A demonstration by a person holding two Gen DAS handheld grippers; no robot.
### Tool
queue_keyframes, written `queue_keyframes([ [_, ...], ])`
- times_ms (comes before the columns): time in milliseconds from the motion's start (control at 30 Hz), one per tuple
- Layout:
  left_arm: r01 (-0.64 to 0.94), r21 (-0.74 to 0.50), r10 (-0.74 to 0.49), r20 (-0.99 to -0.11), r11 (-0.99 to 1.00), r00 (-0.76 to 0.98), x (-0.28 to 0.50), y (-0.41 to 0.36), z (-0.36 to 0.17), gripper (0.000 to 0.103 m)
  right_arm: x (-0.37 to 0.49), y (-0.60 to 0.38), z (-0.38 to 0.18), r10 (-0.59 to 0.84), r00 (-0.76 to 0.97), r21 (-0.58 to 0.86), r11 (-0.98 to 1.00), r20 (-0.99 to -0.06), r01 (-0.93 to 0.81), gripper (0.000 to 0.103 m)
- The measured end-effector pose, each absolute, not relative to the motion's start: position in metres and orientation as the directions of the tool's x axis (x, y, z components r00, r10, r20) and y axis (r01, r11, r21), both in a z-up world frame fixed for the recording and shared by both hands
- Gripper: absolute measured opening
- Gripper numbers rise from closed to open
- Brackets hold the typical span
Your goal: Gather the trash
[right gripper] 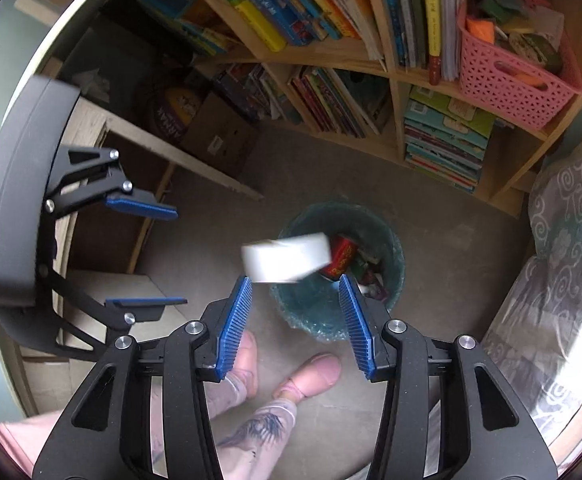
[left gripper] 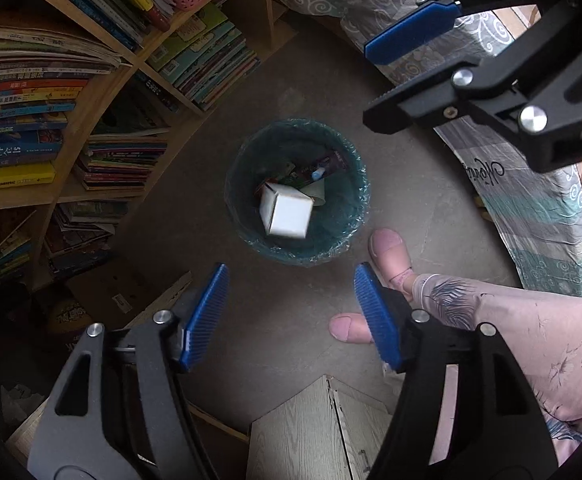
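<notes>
A round trash bin with a teal liner stands on the floor, with wrappers and a red pack inside; it also shows in the right wrist view. A white box is in mid-air over the bin mouth, blurred in the right wrist view. My left gripper is open and empty above the floor in front of the bin. My right gripper is open and empty above the bin, and it shows in the left wrist view at the upper right. The left gripper shows in the right wrist view at the left.
A wooden bookshelf full of books stands behind the bin, with a pink basket on it. A bed with a patterned cover is at the right. The person's feet stand by the bin. A cardboard box lies on the floor.
</notes>
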State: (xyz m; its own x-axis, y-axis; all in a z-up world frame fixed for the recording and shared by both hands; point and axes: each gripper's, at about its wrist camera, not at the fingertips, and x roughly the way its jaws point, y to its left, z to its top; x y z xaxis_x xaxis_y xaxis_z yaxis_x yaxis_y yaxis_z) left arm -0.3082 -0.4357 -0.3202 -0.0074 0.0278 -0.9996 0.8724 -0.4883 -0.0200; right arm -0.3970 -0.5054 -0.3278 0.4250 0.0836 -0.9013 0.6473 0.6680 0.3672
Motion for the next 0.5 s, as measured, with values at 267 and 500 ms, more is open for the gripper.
queue_keyframes([
  [267, 0.883, -0.022, 0.027, -1.000, -0.470, -0.011, -0.302, -0.434, -0.318, 0.065, -0.407, -0.508, -0.326, 0.072, 0.416, 0.357, 0.659, -0.906, 0.662, 0.056],
  [500, 0.887, -0.017, 0.014, -1.000, -0.462, -0.012, -0.299, -0.431, -0.311, 0.067, -0.415, -0.508, -0.322, 0.066, 0.410, 0.349, 0.656, -0.910, 0.669, 0.059],
])
